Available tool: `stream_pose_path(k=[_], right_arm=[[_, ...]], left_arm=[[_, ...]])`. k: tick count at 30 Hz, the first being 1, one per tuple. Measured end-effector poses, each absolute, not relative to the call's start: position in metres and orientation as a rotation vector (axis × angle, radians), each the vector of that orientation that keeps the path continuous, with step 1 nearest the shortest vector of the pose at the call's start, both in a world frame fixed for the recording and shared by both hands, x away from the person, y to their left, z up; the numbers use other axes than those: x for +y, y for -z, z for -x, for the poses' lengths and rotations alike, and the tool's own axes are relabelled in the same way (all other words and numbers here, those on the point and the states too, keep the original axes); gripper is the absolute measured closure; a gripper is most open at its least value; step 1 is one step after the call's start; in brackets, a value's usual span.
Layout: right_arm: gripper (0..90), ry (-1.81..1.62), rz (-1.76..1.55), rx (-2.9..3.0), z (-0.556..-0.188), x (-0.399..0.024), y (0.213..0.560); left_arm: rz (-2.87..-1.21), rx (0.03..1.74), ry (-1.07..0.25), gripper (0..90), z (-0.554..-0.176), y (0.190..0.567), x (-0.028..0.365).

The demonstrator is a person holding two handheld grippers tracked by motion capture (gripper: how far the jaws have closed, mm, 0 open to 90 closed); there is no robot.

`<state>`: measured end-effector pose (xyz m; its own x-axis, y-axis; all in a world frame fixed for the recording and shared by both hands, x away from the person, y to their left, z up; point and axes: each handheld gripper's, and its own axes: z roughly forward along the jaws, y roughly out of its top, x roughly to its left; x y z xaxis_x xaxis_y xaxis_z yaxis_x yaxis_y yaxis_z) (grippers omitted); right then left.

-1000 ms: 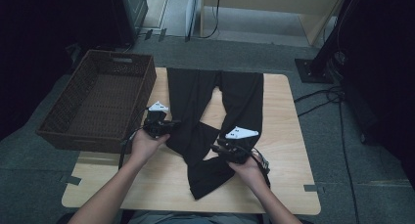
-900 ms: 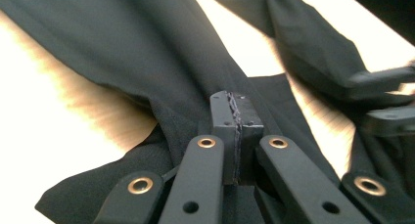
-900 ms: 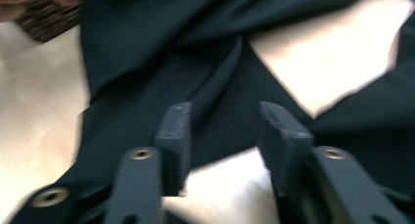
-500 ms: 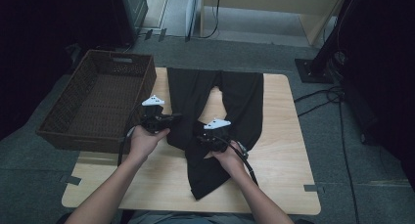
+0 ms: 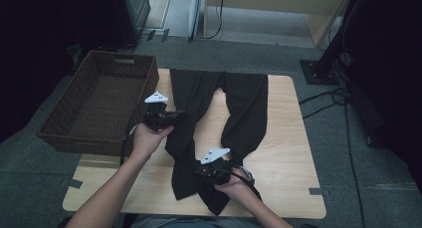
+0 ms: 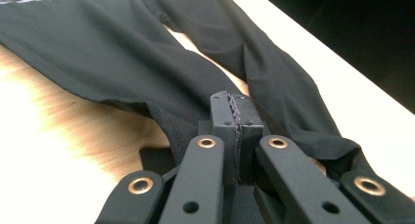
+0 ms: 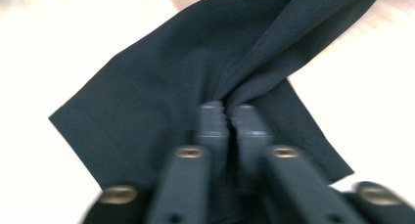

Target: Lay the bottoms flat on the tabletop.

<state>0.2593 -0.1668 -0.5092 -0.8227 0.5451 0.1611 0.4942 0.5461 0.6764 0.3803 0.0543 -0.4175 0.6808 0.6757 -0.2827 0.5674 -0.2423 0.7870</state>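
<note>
Black trousers (image 5: 244,103) lie on the wooden table (image 5: 283,153), waist at the far edge, legs running toward me. My left gripper (image 5: 176,113) is shut on the outer edge of the left leg; in the left gripper view the fabric (image 6: 122,53) rises off the table to the closed jaws (image 6: 236,116). My right gripper (image 5: 200,172) sits near the front edge, over the lower leg ends. Its jaws have just been closing, and bunched fabric (image 7: 147,101) is pinched between the pads of the gripper (image 7: 227,112). The right leg bends across toward the left one.
A brown wicker basket (image 5: 124,57) stands at the table's left side, partly over the edge. Bare wood lies to the right of the trousers. On the floor beyond are cables (image 5: 328,96) and a dark stand base (image 5: 318,71).
My right gripper has swung left and then back toward me, pulling the right leg's end across and down. The left gripper has lifted slightly.
</note>
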Motion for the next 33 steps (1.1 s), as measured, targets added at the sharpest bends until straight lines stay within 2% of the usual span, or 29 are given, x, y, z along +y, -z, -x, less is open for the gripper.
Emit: stream_pose_path(k=[3, 7, 11, 14, 20, 26, 29, 30, 32, 33], right_arm=[[59.5, -1.2, -0.951, 2.638, -0.26, -0.175, 0.503], [54.4, -1.27, -1.028, 2.5, -0.274, -0.186, 0.494], [51.9, -1.197, -1.036, 2.382, -0.291, -0.196, 0.493], [49.3, -1.168, -1.14, 2.215, -0.309, -0.222, 0.487], [41.6, -1.059, -1.387, 2.123, -0.348, -0.263, 0.496], [42.1, -0.97, -1.427, 2.183, -0.354, -0.256, 0.514], [53.7, -0.941, -1.386, 2.183, -0.352, -0.254, 0.514], [64.4, -0.949, -1.375, 2.184, -0.35, -0.255, 0.515], [79.4, -0.963, -1.355, 2.192, -0.347, -0.255, 0.515], [85.2, -0.964, -1.351, 2.201, -0.345, -0.255, 0.514]], left_arm=[[-1.939, 0.967, -0.135, 90.0, -0.381, 0.42, 0.051], [-1.952, 0.958, -0.128, 90.0, -0.382, 0.422, 0.046], [-1.968, 0.959, -0.121, 90.0, -0.382, 0.427, 0.044], [-2.009, 0.952, -0.173, 90.0, -0.377, 0.433, 0.048], [-1.999, 0.999, -0.122, 90.0, -0.376, 0.454, 0.047], [-1.944, 1.047, -0.198, 90.0, -0.391, 0.443, 0.052], [-1.922, 1.058, -0.225, 89.3, -0.395, 0.433, 0.056], [-1.925, 1.059, -0.224, 87.5, -0.396, 0.432, 0.057], [-1.921, 1.065, -0.239, 78.0, -0.394, 0.429, 0.061], [-1.926, 1.058, -0.239, 76.9, -0.392, 0.429, 0.062]])
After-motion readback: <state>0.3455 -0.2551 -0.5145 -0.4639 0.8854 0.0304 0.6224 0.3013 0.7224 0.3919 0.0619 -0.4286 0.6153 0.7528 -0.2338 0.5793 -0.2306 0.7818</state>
